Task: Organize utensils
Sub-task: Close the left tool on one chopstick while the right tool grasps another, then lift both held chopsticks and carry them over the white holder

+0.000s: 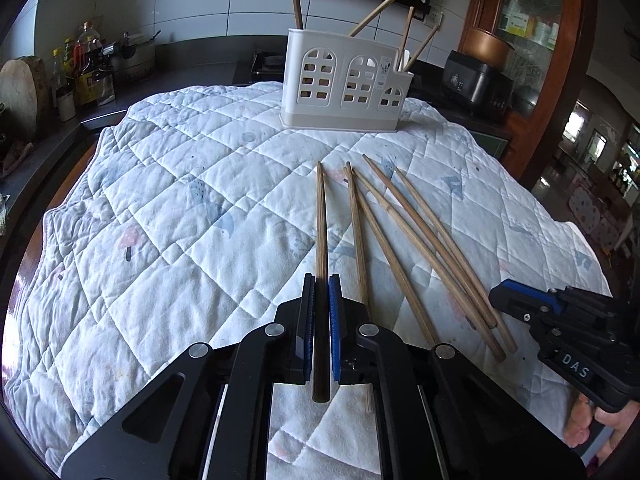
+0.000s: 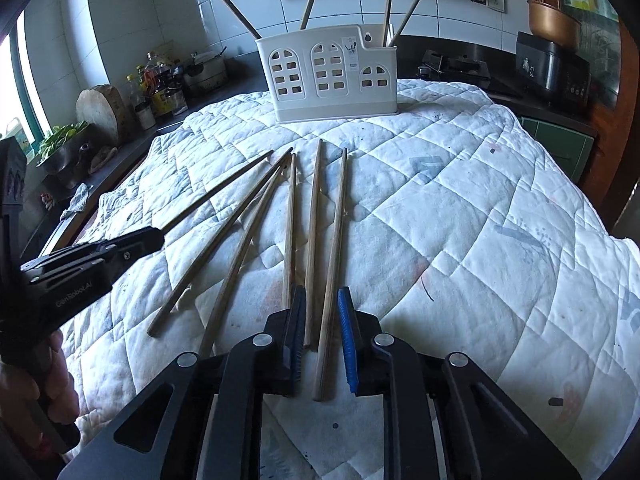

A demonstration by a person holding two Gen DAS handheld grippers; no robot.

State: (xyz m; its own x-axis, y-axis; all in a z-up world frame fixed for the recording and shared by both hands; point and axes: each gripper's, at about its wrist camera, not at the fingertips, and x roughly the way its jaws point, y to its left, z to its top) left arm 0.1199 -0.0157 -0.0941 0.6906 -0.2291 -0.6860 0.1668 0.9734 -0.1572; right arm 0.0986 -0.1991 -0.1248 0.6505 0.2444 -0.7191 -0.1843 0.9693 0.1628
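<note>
A white utensil holder [image 1: 346, 84] [image 2: 328, 76] with arched cut-outs stands at the far side of the quilted cloth, with several chopsticks upright in it. My left gripper [image 1: 321, 288] is shut on one wooden chopstick [image 1: 321, 220], seen from the side in the right wrist view [image 2: 224, 190]. Several loose chopsticks [image 1: 420, 248] lie on the cloth to its right. My right gripper [image 2: 322, 300] is open, its fingers either side of two lying chopsticks [image 2: 334, 240]; it also shows in the left wrist view [image 1: 496, 294].
The white quilted cloth [image 1: 180, 208] [image 2: 460, 208] covers the table. Behind it runs a dark counter with bottles [image 1: 86, 72], a round wooden block [image 2: 100, 110], a stove [image 2: 456, 66] and a black cooker [image 1: 476, 80]. A wooden cabinet [image 1: 528, 40] stands at right.
</note>
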